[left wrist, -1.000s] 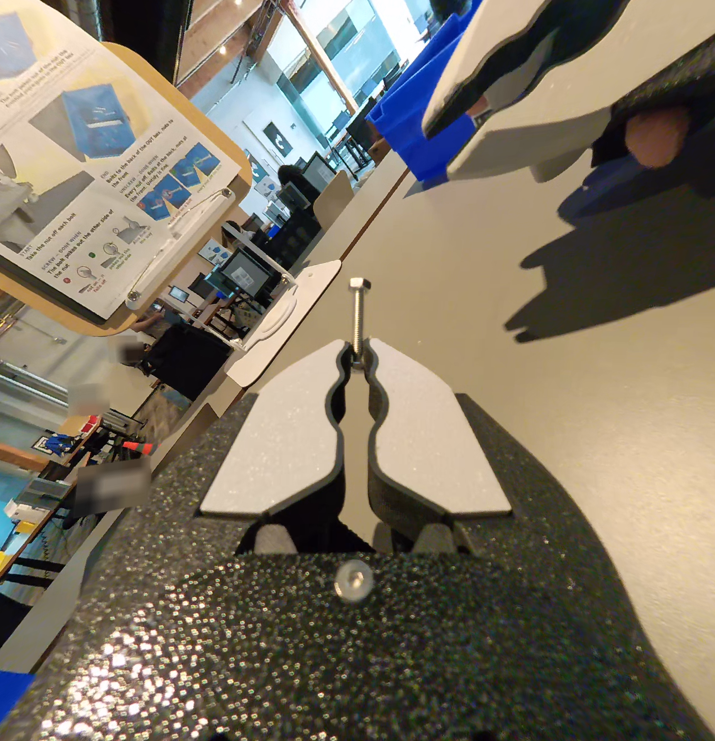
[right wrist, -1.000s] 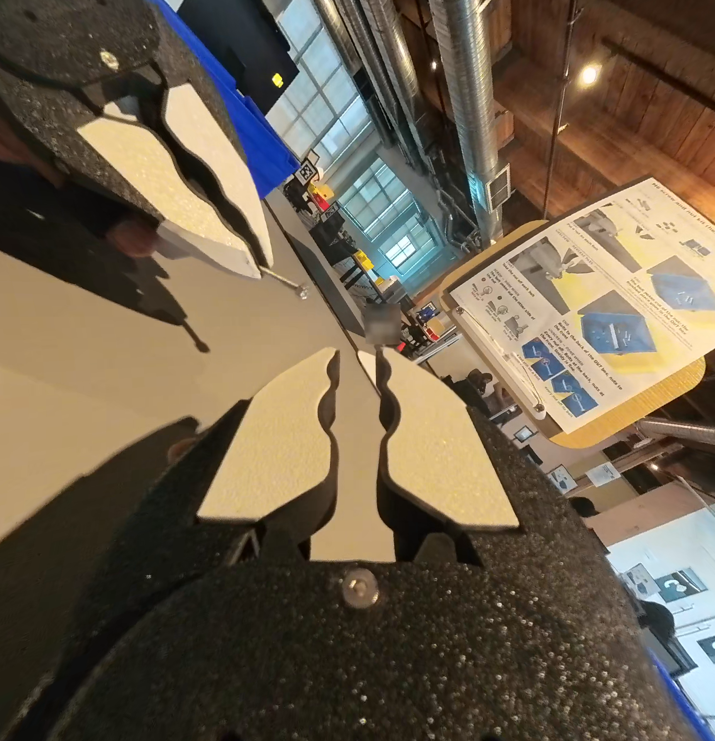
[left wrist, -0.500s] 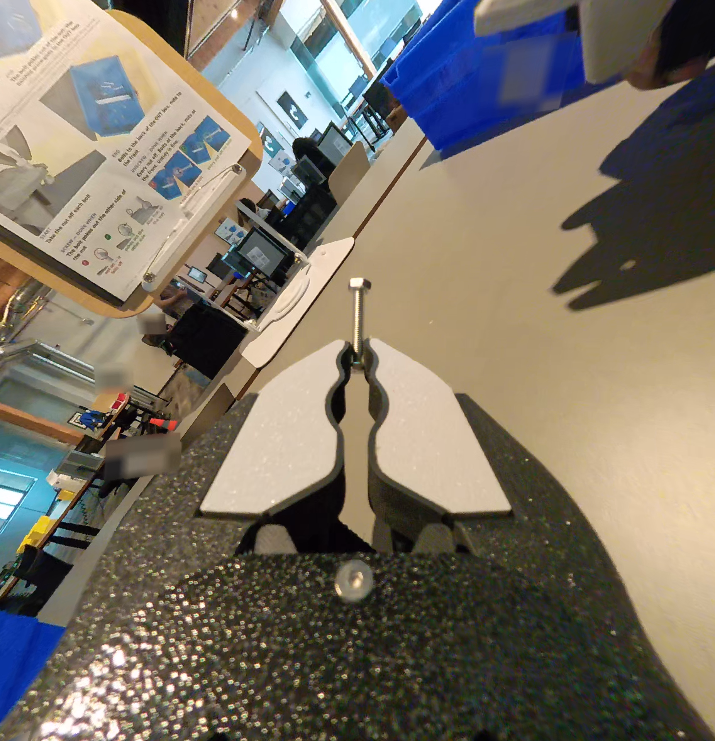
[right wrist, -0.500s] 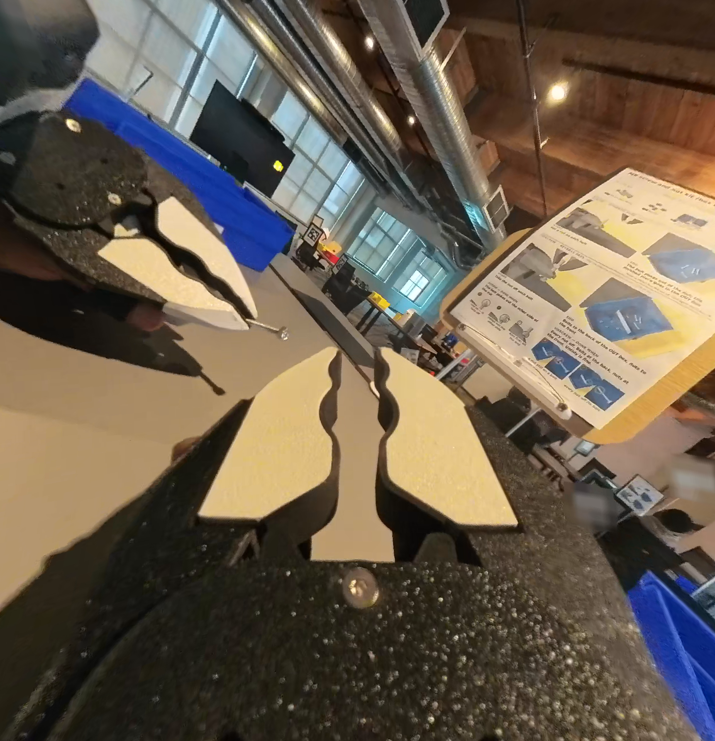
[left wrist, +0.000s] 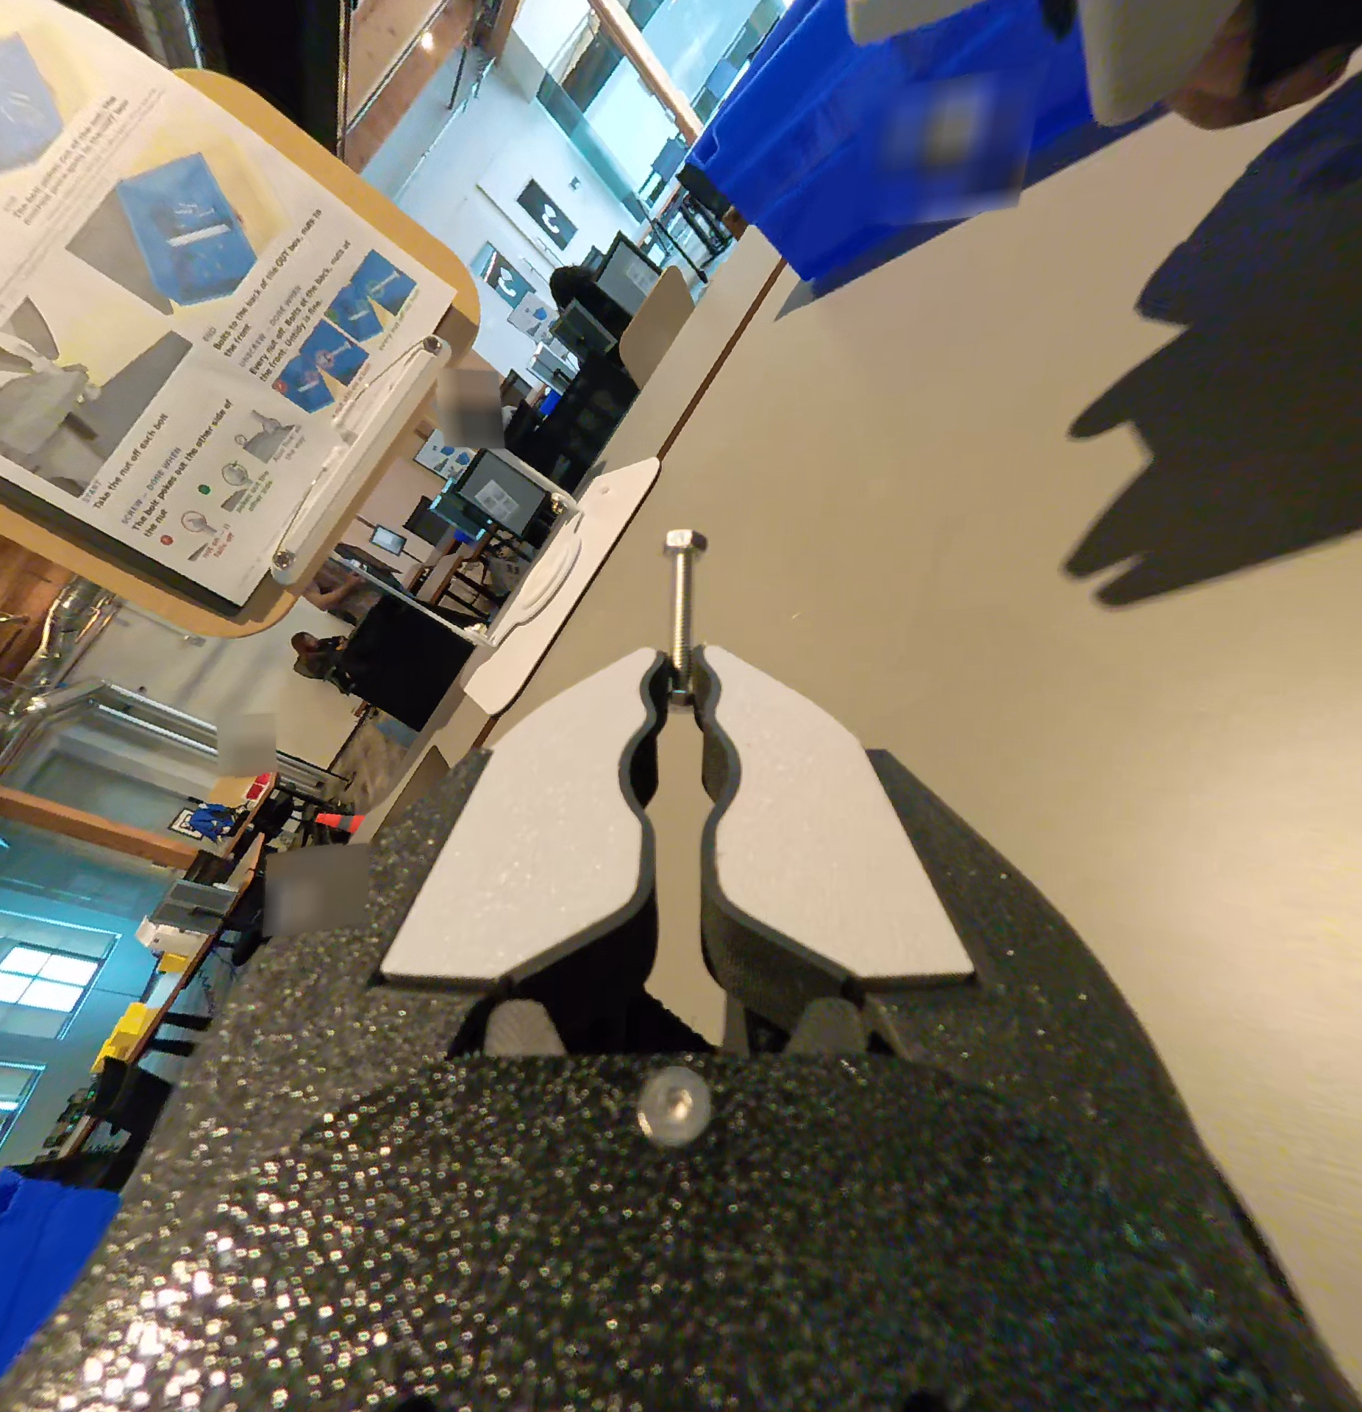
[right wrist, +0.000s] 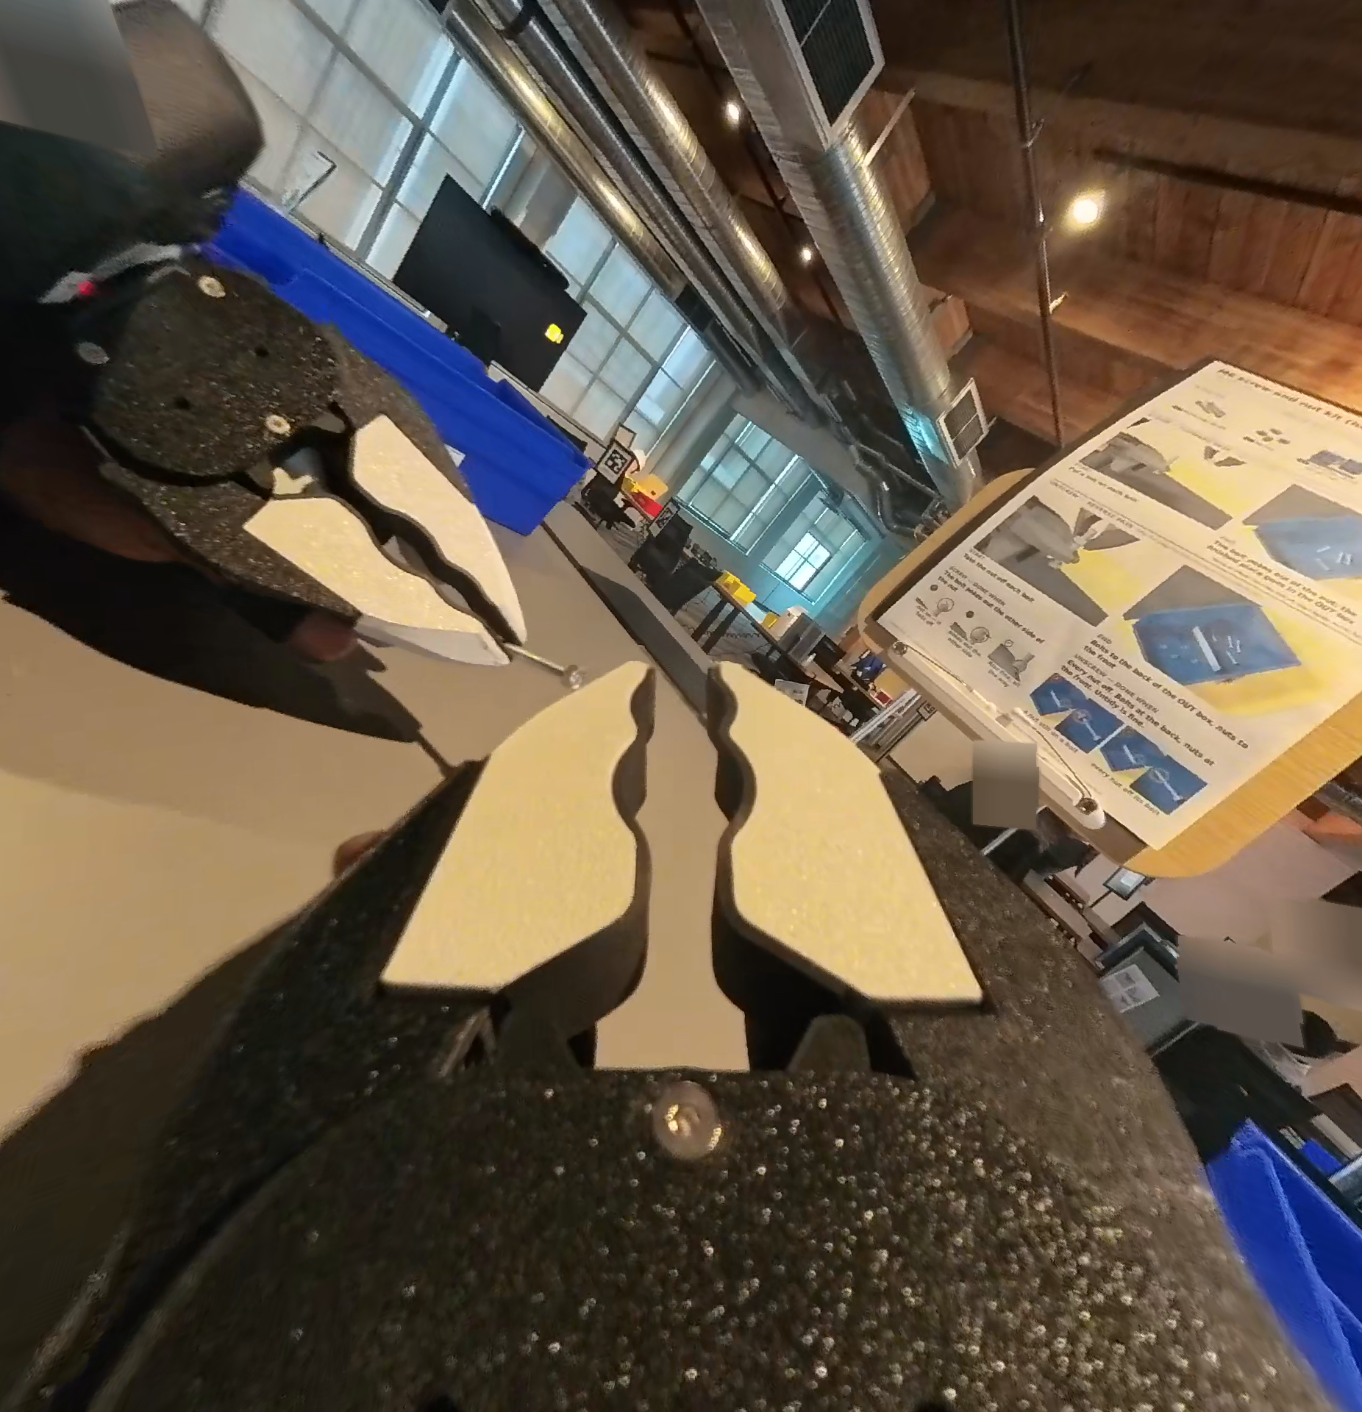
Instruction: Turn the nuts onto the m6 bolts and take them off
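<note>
My left gripper (left wrist: pixel 682 672) is shut on the threaded end of a silver M6 bolt (left wrist: pixel 682 603), whose hex head points away over the grey table (left wrist: pixel 968 764). No nut shows on the bolt. My right gripper (right wrist: pixel 679 676) is slightly open with nothing between its fingers. In the right wrist view the left gripper (right wrist: pixel 510 642) sits at upper left with the bolt (right wrist: pixel 546 665) sticking out, its head just left of my right fingertips. Only a corner of the right gripper (left wrist: pixel 1121 61) shows at the top right of the left wrist view.
Blue bins stand at the table's far edge (left wrist: pixel 854 153) (right wrist: pixel 449 412), and another blue bin is at lower right (right wrist: pixel 1312 1261). An illustrated instruction board on a wooden panel (left wrist: pixel 166 344) (right wrist: pixel 1159 611) stands beside the table. A white flat plate (left wrist: pixel 563 581) lies near the table edge. The tips of one gripper are about 12 cm away from the tips of the other.
The right gripper has slid up and right, almost out of the left wrist view. In the right wrist view the left gripper and bolt now sit lower, nearer my right fingertips. Both grips unchanged.
</note>
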Available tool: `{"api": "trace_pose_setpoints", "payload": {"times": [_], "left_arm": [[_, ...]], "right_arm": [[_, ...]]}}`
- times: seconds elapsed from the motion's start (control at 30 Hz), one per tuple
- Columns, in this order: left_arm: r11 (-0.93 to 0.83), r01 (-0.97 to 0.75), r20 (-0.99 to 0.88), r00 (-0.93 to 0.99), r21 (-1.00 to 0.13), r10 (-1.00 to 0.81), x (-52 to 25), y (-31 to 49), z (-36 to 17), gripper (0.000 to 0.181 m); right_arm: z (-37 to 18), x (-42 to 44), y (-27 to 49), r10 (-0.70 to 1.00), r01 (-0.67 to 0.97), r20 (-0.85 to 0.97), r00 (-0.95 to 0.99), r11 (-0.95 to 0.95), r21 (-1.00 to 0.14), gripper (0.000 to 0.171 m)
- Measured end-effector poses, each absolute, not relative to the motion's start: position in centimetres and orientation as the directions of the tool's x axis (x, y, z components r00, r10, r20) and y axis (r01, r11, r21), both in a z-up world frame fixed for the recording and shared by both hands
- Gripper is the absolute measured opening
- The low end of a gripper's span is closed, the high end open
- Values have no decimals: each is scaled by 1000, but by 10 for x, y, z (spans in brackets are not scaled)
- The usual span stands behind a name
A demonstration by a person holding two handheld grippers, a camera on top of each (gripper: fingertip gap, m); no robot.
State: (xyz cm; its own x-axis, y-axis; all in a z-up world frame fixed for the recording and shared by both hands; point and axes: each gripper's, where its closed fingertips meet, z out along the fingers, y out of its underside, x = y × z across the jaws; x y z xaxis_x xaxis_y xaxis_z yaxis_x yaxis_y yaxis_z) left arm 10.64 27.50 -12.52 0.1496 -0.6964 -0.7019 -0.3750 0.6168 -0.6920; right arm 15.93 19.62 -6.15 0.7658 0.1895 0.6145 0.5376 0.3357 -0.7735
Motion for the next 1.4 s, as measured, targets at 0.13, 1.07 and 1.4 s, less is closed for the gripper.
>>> {"api": "trace_pose_setpoints", "payload": {"times": [0.13, 1.07, 1.4], "left_arm": [[612, -357, -689, 146, -706, -709, 106, 273, -124, 5], [606, -291, -666, 193, -740, -721, 114, 292, -110, 5], [542, -269, -596, 197, -796, -778, 112, 296, -110, 5]], "right_arm": [[-62, 167, 199, 171, 528, 596, 784, 319, -787, 12], [-46, 179, 257, 443, -52, 18, 896, 145, -988, 13], [-62, 161, 259, 427, 85, 129, 895, 120, -989, 12]]}}
